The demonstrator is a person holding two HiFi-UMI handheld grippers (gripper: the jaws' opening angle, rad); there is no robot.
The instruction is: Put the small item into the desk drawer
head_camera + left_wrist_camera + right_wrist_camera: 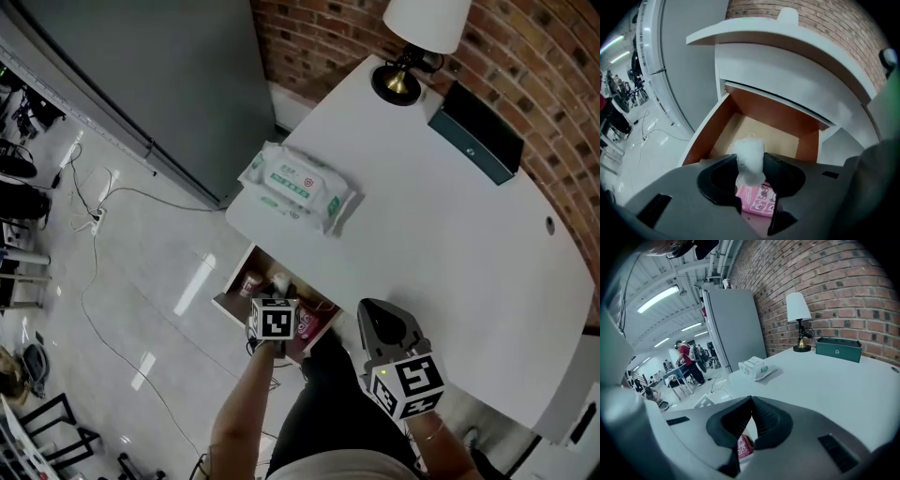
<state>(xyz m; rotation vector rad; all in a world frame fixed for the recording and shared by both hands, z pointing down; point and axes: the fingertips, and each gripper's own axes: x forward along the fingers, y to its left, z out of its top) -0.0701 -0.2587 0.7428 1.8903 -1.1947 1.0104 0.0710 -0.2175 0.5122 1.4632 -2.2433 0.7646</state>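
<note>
Where the head view looks down, the open desk drawer (232,277) under the white desk (450,262) holds 1 pink packet (307,323) and bits too blurred to name; left gripper (274,324) hangs over it, right gripper (386,330) at the desk's near edge. On top: 1 wipes pack (298,186), 1 lamp (412,37), 1 green box (473,131). Left gripper view: jaws pinch the small white item (750,159) above the drawer's wood interior, pink packet beneath. Right gripper view: jaws pressed together, nothing between
</note>
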